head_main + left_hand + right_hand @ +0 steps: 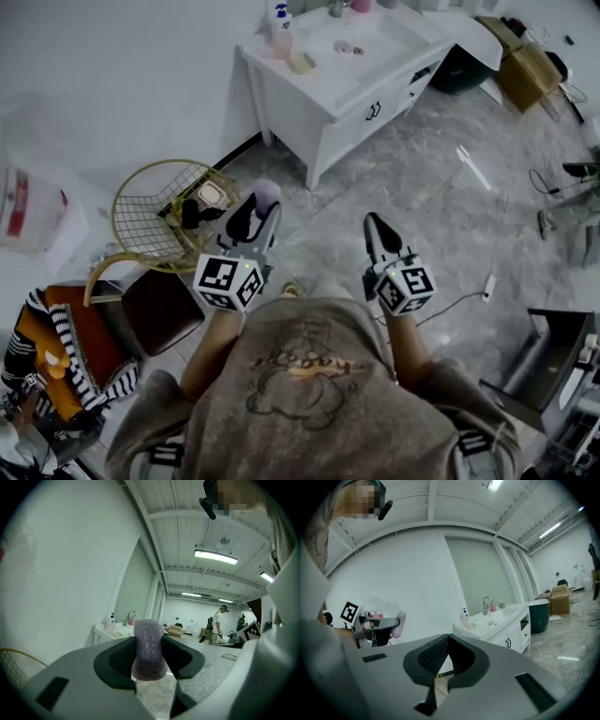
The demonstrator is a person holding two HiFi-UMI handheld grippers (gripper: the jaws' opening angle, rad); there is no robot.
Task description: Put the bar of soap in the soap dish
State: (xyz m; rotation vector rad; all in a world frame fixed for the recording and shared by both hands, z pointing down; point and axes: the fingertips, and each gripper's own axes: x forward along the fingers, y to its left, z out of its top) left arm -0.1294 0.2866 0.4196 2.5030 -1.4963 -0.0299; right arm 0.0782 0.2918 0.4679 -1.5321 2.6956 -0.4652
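A lilac bar of soap [149,649] stands on end between the dark pads of my left gripper [149,641], which is shut on it. From the head view, that gripper [255,208] is held level in front of the person, the soap [266,194] poking out past its tip. A pale yellow soap dish [302,63] lies on the white vanity [323,98], left of the basin and beside a pump bottle [280,19]. My right gripper [373,223] is shut with nothing in it, its pads meeting [448,638]. The right gripper view also catches the soap [398,624] and the dish [471,626].
A gold wire basket [169,214] and a chair with a brown seat [159,305] stand at the left by the wall. A dark bin [464,70] and cardboard boxes [525,66] sit right of the vanity. Cables lie on the grey marble floor [469,216]. People [219,623] stand far off.
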